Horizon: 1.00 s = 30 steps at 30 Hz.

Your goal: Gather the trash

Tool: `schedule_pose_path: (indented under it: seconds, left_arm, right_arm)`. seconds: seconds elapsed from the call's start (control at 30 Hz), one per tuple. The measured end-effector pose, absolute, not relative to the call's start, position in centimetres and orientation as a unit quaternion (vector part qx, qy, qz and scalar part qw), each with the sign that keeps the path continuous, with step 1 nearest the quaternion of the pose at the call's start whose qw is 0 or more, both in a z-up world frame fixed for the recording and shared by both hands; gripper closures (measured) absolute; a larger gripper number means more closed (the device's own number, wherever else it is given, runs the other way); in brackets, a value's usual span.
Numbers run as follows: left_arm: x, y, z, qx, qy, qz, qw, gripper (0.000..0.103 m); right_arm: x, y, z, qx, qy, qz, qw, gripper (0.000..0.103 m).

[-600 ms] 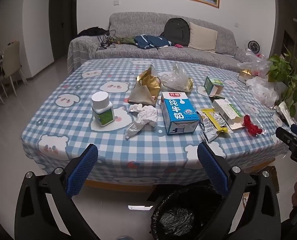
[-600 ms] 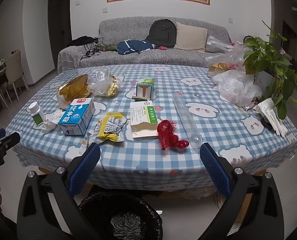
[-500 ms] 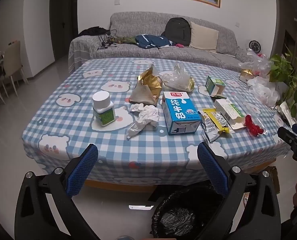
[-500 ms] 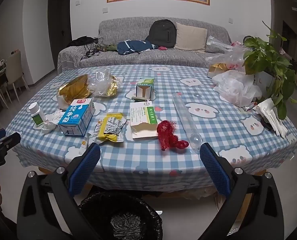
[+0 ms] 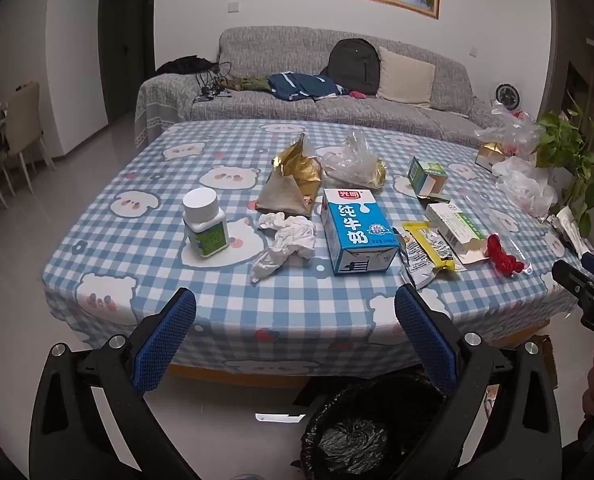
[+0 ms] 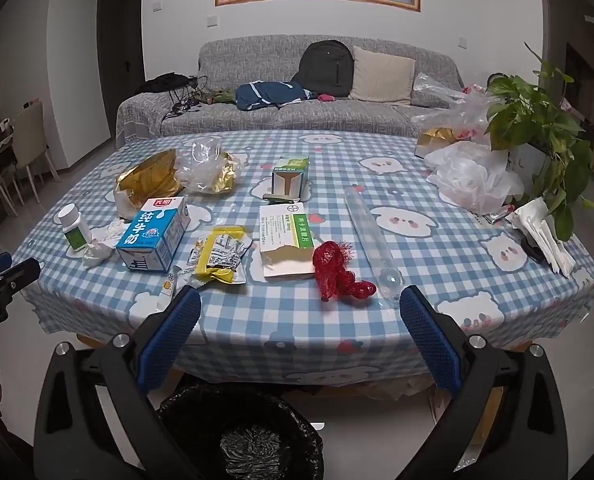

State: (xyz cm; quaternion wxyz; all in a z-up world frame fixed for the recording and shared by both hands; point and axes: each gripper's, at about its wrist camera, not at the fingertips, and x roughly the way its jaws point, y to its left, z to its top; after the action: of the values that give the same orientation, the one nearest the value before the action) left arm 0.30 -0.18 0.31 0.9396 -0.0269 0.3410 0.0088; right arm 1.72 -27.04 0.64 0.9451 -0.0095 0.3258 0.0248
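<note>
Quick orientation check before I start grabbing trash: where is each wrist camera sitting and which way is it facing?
Left wrist: on the left gripper, off the table's near-left edge, facing the sofa; its open blue pads, the right gripper's tip at right.
Right wrist: on the right gripper, further right, facing likewise; its open pads, the left gripper's tip at left.
Shared: milk carton, red mesh, black-lined bin below.

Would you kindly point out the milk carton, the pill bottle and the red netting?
milk carton [image 5: 355, 228], left wrist view, blue top face.
pill bottle [image 5: 205, 224], left wrist view, upper body.
red netting [image 6: 333, 270], right wrist view, its middle.
</note>
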Motion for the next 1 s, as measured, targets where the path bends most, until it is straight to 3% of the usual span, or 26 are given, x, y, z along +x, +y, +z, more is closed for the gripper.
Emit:
schedule_pose_path:
  seconds: [1.0]
  left_arm:
    - [0.64,0.26,-0.05,-0.019,0.344,0.012,0.939,0.006]
  right_arm:
    - [2.0,-27.46,0.25,-0.007,0.328,0.023,0.944,0.008]
